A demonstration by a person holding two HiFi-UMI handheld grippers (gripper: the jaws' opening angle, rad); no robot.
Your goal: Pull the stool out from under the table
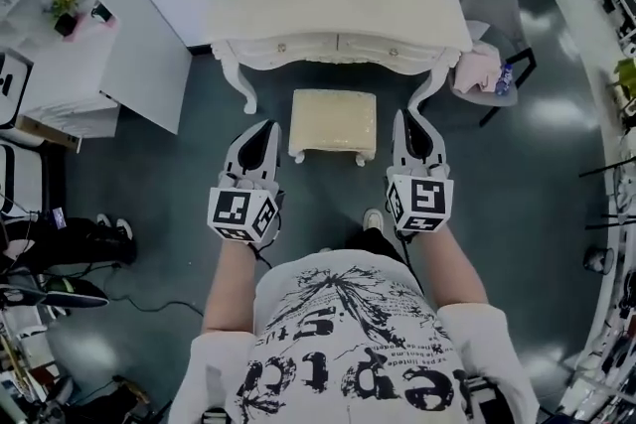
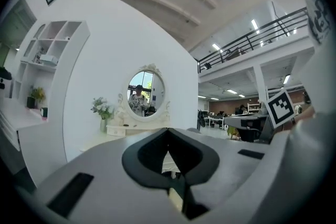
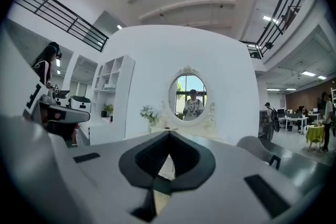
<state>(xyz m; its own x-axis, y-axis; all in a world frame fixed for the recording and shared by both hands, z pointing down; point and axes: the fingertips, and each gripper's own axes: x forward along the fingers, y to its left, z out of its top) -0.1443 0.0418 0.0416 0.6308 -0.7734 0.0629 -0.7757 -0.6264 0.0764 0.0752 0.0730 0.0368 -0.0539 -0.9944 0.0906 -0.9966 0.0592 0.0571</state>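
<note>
The right gripper [image 3: 170, 132] fills the lower half of the picture. Its two broad grey fingers [image 3: 231, 168] are closed, tips meeting at a point, and their black pads ring a dark, spade-shaped hollow. The gripper points level at a cream desk [image 3: 207, 134] standing against a curved white wall [image 3: 157, 55]. An oval mirror [image 3: 189, 96] with an ornate frame rises from the desk, and a person [image 3: 192, 105] is reflected in it. Left of the mirror is a vase of flowers [image 3: 149, 113]. Further left stands a white shelf unit [image 3: 112, 84]. A grey chair [image 3: 257, 148] sits to the right of the desk. Black balcony railings [image 3: 63, 16] run overhead.
</note>
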